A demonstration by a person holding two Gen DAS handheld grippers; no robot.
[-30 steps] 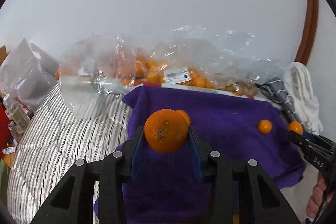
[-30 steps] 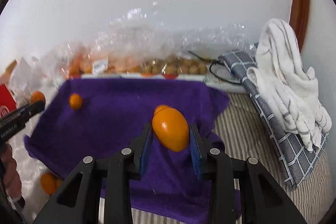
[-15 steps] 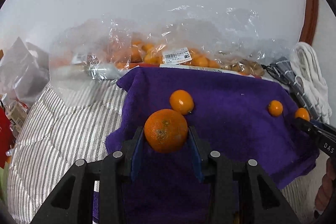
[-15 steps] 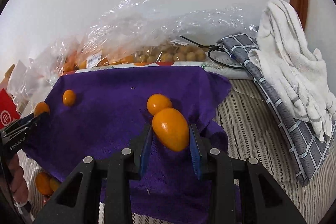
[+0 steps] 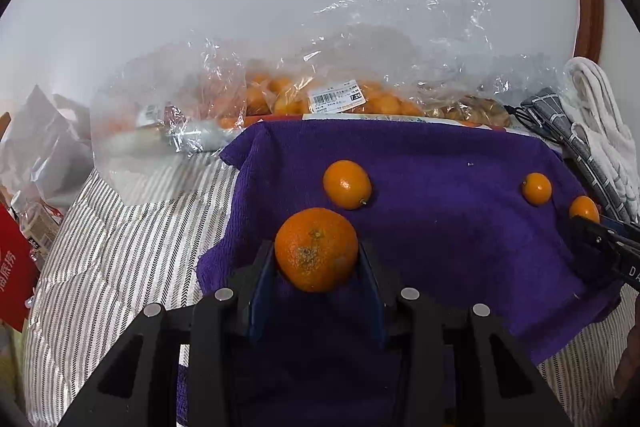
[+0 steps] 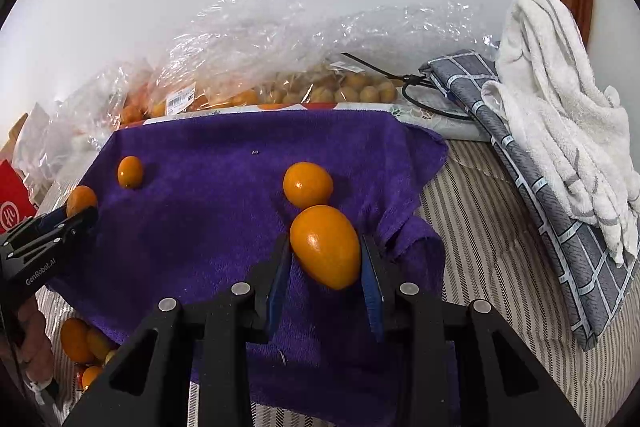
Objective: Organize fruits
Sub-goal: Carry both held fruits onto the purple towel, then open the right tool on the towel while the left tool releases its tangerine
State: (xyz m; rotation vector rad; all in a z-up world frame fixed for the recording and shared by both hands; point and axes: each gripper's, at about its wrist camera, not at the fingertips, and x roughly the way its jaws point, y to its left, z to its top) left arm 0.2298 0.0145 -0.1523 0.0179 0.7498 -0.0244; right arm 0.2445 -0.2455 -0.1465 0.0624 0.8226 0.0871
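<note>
My left gripper (image 5: 316, 259) is shut on a round mandarin (image 5: 316, 249) above the left part of a purple towel (image 5: 440, 227). A smaller orange fruit (image 5: 347, 184) lies on the towel just beyond it. My right gripper (image 6: 325, 255) is shut on an oval kumquat (image 6: 325, 246) above the towel's right part (image 6: 208, 211). Another kumquat (image 6: 307, 184) lies just beyond it. A small kumquat (image 6: 130, 171) lies at the towel's far left. The left gripper also shows in the right wrist view (image 6: 86, 213), and the right gripper in the left wrist view (image 5: 586, 223).
Clear plastic bags of oranges (image 5: 344, 95) and pale brown fruit (image 6: 352, 87) lie behind the towel by the wall. A white towel (image 6: 560, 99) on a grey checked cloth (image 6: 560, 227) lies at the right. Several loose kumquats (image 6: 80, 343) lie off the towel's left edge. A red packet (image 5: 12, 267) is far left.
Both grippers have drawn back and lifted slightly with their fruit still held; more of the purple towel and the fruit lying on it now shows beyond each gripper.
</note>
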